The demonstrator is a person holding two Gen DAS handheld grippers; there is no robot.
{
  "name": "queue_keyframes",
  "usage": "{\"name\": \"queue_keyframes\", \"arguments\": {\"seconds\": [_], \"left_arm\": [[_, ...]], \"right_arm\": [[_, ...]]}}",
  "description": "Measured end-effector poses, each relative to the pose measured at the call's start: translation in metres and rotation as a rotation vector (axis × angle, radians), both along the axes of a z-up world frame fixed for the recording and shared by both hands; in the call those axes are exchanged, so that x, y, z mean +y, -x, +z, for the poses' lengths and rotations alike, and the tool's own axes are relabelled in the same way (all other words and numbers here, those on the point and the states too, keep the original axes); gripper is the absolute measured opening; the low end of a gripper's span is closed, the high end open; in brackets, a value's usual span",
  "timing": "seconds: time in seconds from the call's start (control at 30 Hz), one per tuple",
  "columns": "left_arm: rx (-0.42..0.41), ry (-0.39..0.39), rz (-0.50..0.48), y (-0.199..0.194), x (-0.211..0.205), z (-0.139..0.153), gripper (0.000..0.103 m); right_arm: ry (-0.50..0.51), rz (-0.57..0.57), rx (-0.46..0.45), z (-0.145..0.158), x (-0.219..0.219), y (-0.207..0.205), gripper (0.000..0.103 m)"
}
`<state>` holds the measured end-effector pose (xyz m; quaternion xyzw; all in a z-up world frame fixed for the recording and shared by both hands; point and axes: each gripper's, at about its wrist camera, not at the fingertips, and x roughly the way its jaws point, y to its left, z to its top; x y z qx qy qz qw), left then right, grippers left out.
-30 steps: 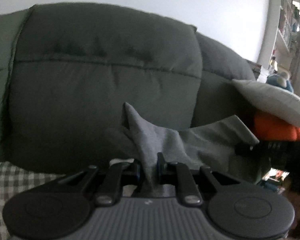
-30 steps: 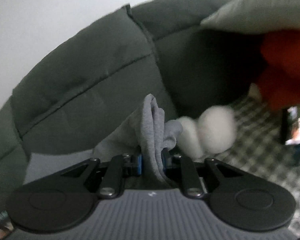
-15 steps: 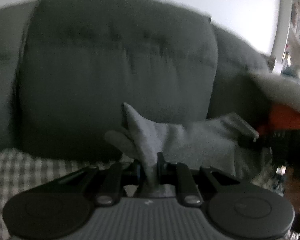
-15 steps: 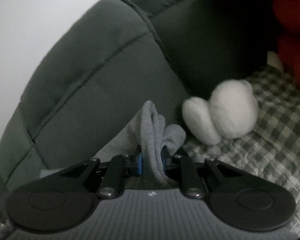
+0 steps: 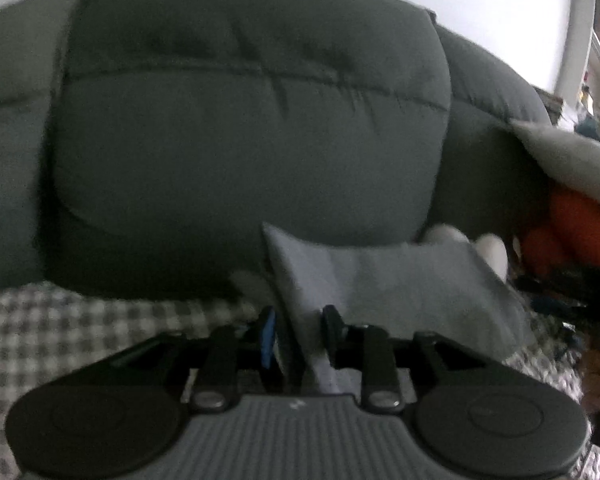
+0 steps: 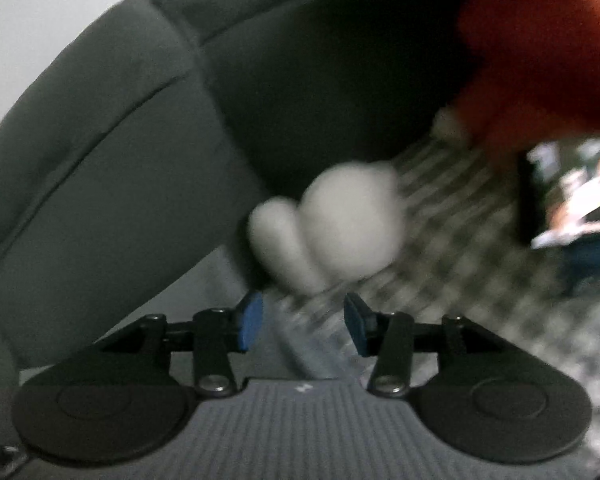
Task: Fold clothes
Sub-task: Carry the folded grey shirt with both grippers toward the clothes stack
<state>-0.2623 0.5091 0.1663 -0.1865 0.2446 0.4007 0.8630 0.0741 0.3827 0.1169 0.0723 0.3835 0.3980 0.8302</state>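
Letting go is the step in hand — the grey garment (image 5: 400, 280) has been laid down on the checked cover (image 5: 80, 320) of the sofa seat, close to the seat's back edge where the dark back cushion (image 5: 240, 140) rises. Both sets of jaws have just been opening. On the left gripper (image 5: 298, 330) they stand a little apart with a corner of the grey cloth between them; the fabric leans toward the right-hand finger, and the blur hides whether a pad presses on it, though it looks slack rather than pinched. On the right gripper (image 6: 303, 320) the jaws are spread wide, blue pads bare, and nothing is grasped; only a blurred streak, perhaps pale cloth, shows low in the gap. Just ahead of that gripper, at the foot of the back cushion, lies a white rounded bundle (image 6: 332, 232), perhaps rolled socks. In the left view the garment spreads rightward along the back edge as a flat panel, its far end reaching toward an orange object (image 5: 580, 232) under a pale cushion (image 5: 572, 160).

The next move, as I judge it, calls for easing both grippers back without dragging the cloth — the left one most of all, since fabric sits in its gap — then finding the edge for the next fold
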Motion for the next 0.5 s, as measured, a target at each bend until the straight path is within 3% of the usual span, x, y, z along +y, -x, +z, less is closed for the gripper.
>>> {"name": "queue_keyframes", "arguments": {"seconds": [0.13,0.23,0.4,0.5], "left_arm": [[-0.003,-0.102,-0.011,-0.009,-0.01,0.02,0.025],[-0.003,-0.161,-0.058,-0.024,-0.022,0.024,0.025],[0.062,-0.161,-0.112,-0.063,-0.031,0.001,0.026],[0.117,-0.109,-0.102,-0.074,-0.028,-0.026,0.025]], "right_arm": [[-0.088,-0.008,-0.05,0.023,-0.02,0.012,0.049],[-0.123,0.06,-0.104,0.033,-0.019,0.031,0.049],[-0.147,0.215,-0.174,0.031,0.003,0.068,0.049],[-0.08,0.288,-0.204,0.012,0.023,0.079,0.049]]}}
